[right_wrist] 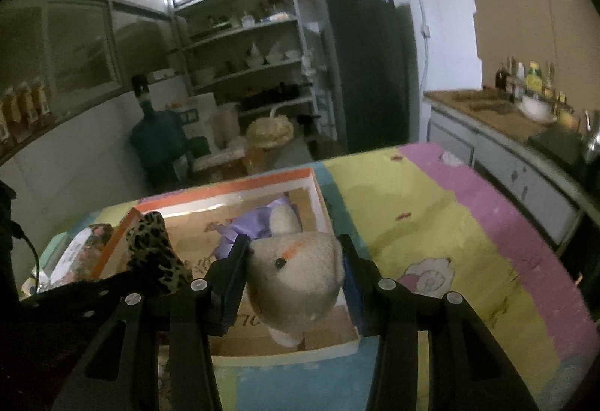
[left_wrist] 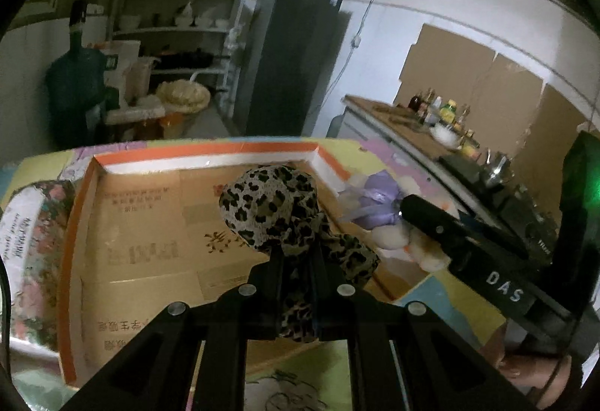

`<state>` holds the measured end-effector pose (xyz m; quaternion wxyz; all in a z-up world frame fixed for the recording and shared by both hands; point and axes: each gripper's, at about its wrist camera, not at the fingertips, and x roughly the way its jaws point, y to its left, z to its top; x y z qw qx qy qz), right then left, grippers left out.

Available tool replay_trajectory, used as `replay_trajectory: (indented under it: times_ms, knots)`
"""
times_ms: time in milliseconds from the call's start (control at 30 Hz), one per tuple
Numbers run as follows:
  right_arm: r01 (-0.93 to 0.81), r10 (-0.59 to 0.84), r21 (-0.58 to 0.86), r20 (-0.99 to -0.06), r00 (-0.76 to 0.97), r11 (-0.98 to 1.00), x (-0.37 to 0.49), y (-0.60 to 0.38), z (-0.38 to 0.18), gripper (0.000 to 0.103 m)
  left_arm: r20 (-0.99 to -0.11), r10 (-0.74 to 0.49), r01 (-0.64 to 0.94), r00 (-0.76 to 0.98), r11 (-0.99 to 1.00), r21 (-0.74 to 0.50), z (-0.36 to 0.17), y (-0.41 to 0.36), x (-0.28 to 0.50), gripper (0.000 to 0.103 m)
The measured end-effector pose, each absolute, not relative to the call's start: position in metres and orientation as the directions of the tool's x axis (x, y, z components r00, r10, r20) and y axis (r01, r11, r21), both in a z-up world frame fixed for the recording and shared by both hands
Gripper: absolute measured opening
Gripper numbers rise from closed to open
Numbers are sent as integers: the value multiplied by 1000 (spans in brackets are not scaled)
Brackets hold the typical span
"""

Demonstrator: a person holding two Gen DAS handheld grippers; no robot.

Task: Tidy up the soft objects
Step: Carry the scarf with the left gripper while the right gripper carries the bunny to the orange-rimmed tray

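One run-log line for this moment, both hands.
left hand-held gripper: shut on leopard-print cloth | right hand-held gripper: shut on cream plush toy | both over orange-rimmed cardboard box

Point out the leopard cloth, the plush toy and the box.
leopard cloth (left_wrist: 270, 201), left wrist view, its bunched top above the jaws.
plush toy (right_wrist: 296, 261), right wrist view, its cream body between the fingers.
box (left_wrist: 210, 150), left wrist view, its orange far rim.

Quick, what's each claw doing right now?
Left gripper: closed on the leopard-print cloth.
Right gripper: closed on the cream plush toy.
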<state>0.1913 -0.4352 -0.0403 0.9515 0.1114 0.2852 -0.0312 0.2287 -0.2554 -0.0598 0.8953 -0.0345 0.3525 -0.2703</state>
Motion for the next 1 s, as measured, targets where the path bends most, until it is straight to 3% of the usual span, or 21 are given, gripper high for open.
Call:
replay_trajectory:
  times_ms: [1000]
  knots:
    - [121,21,182,-629,777,976,219,-430,-67,47,-693,-444,437,568,876,-202,-89,-270,247,11]
